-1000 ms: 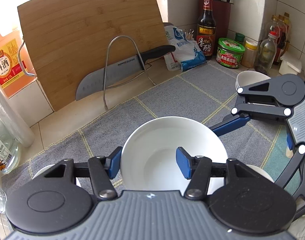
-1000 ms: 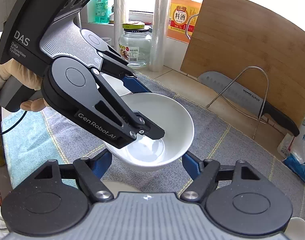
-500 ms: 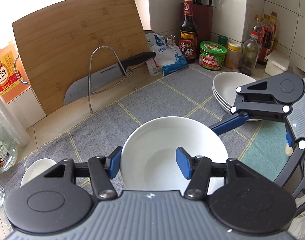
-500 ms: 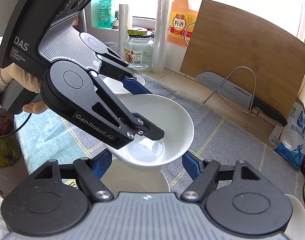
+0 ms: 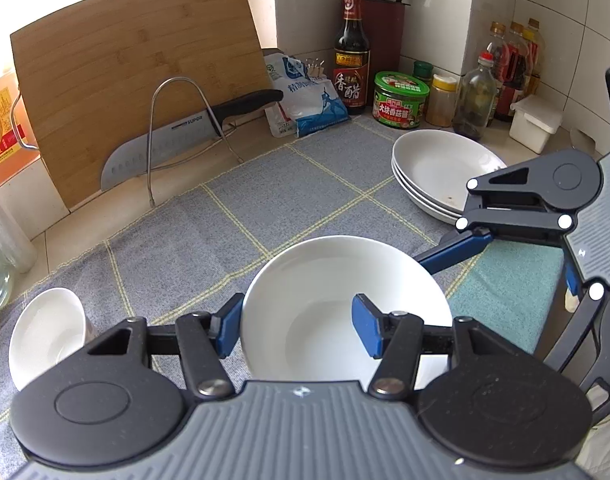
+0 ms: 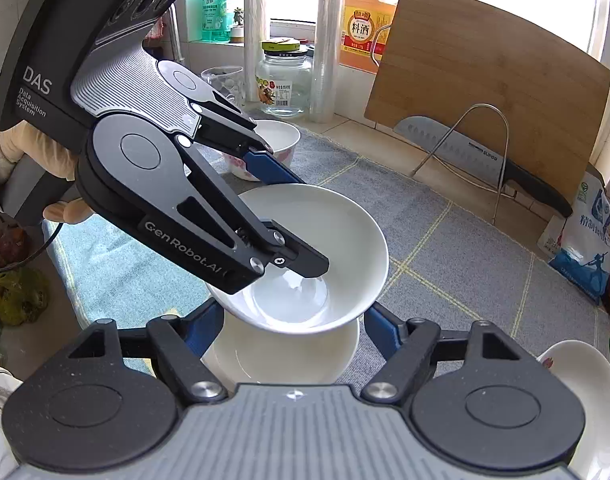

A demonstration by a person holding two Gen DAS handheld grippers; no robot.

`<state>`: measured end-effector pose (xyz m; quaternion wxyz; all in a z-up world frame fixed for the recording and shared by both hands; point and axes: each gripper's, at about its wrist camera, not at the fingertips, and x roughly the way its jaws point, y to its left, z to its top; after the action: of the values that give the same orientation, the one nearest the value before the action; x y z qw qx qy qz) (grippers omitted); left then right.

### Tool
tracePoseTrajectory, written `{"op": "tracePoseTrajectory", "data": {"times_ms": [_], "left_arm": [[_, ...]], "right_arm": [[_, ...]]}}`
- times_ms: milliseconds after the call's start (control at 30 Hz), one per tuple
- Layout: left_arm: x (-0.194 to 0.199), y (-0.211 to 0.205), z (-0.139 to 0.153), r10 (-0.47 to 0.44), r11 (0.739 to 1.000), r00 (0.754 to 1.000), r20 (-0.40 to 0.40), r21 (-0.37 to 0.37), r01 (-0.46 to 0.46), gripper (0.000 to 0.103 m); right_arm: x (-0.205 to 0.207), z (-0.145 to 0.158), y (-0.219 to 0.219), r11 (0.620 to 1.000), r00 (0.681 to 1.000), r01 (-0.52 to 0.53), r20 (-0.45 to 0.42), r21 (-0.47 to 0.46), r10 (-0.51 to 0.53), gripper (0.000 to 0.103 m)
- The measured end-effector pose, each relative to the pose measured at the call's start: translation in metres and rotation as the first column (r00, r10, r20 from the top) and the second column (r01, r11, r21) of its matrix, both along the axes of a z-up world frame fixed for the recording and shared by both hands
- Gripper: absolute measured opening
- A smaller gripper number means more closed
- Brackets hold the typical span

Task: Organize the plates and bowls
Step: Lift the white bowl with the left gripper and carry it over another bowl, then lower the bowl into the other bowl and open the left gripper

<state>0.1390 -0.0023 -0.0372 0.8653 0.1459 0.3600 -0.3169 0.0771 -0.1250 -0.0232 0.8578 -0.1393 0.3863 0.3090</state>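
**Bowl carried toward the stack**

Both hands have slid along the counter; the stacked plates (image 5: 437, 172) now show at two o'clock. My left gripper (image 5: 297, 330) is clamped on the white bowl's (image 5: 337, 280) rim; my right gripper (image 6: 293, 332) straddles a second bowl (image 6: 281, 356) underneath, grip unclear. Next I'd nest them.

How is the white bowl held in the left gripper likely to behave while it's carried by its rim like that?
The white bowl looks like glazed ceramic: probably rigid and breakable if dropped. Its glossy surface may be slippery under the pads. The left gripper pinches one side of the rim only, so the bowl might tilt or pivot; in the right wrist view it already sits slanted above another bowl.
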Motion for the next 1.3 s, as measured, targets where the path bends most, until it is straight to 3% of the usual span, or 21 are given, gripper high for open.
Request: {"op": "tracePoseTrajectory", "data": {"times_ms": [467, 1300], "left_arm": [[-0.009, -0.006, -0.016, -0.005, 1.000, 0.999, -0.043, -0.004, 0.005, 0.057], [-0.010, -0.008, -0.028, -0.018, 1.000, 0.999, -0.046, 0.013, 0.019, 0.057]], "right_arm": [[-0.007, -0.015, -0.006, 1.000, 0.998, 0.002, -0.070, -0.002, -0.002, 0.081], [-0.004, -0.022, -0.004, 1.000, 0.996, -0.003, -0.093, -0.015, 0.001, 0.081]]}}
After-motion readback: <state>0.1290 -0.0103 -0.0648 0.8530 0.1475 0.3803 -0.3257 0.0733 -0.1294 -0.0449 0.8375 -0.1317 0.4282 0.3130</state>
